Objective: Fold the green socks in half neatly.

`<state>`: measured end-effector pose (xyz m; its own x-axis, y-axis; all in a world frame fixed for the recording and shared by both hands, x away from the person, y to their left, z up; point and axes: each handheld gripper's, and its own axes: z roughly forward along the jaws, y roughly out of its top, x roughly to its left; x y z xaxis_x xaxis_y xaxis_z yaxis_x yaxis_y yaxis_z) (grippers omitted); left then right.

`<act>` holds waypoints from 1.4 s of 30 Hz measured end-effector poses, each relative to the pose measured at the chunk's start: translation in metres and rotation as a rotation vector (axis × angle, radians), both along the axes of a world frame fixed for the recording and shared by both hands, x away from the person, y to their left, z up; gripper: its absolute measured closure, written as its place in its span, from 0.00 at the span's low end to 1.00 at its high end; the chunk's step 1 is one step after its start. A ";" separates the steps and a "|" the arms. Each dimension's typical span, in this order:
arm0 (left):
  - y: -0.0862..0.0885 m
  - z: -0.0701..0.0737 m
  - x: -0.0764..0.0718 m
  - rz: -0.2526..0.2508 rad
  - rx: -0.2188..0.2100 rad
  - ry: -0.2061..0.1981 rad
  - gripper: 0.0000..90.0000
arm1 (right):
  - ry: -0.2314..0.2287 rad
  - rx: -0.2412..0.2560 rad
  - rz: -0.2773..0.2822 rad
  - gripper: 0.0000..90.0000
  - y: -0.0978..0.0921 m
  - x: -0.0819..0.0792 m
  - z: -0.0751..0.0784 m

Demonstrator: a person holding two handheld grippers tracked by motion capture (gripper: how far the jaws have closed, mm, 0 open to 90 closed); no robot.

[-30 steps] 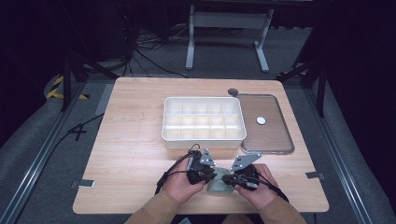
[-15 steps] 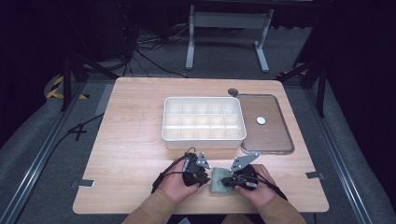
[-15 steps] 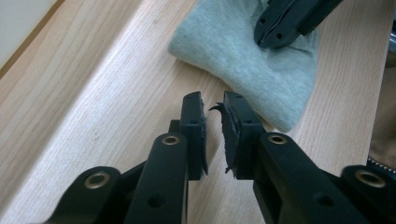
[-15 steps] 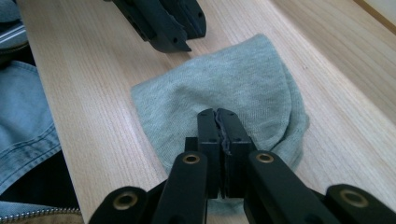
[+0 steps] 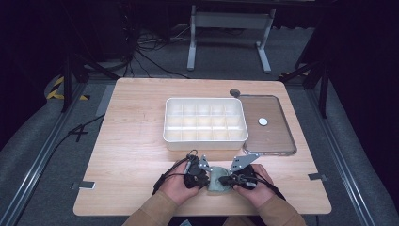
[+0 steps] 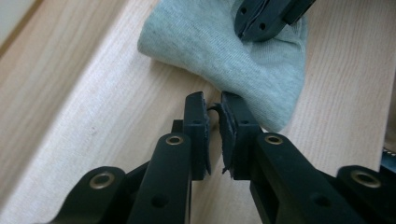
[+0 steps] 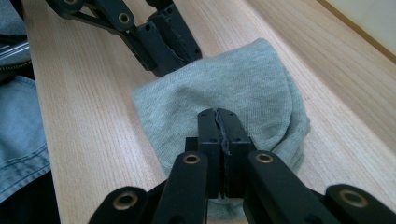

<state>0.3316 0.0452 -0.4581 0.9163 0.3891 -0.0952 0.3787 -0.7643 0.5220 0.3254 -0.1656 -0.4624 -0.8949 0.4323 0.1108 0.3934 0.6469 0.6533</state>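
While your right tool (image 7: 218,114) pinches the grey sock (image 7: 243,88) near the box (image 5: 205,123), left tool (image 6: 212,100), slightly parted, grips nothing; folding unfinished.

Tan sleeves; black tools (image 7: 218,116) with brass rivets (pads seemingly frayed), grey plates.

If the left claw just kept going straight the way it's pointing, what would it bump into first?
Most likely the grey sock: the left claw points straight at its near edge, with its tips right at the fabric. Beyond the sock sits the right claw, pressed on the cloth.
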 end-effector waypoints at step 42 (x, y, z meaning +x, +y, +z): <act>-0.004 0.009 0.001 -0.104 -0.037 -0.120 0.76 | -0.032 -0.072 -0.007 0.97 -0.014 0.003 0.011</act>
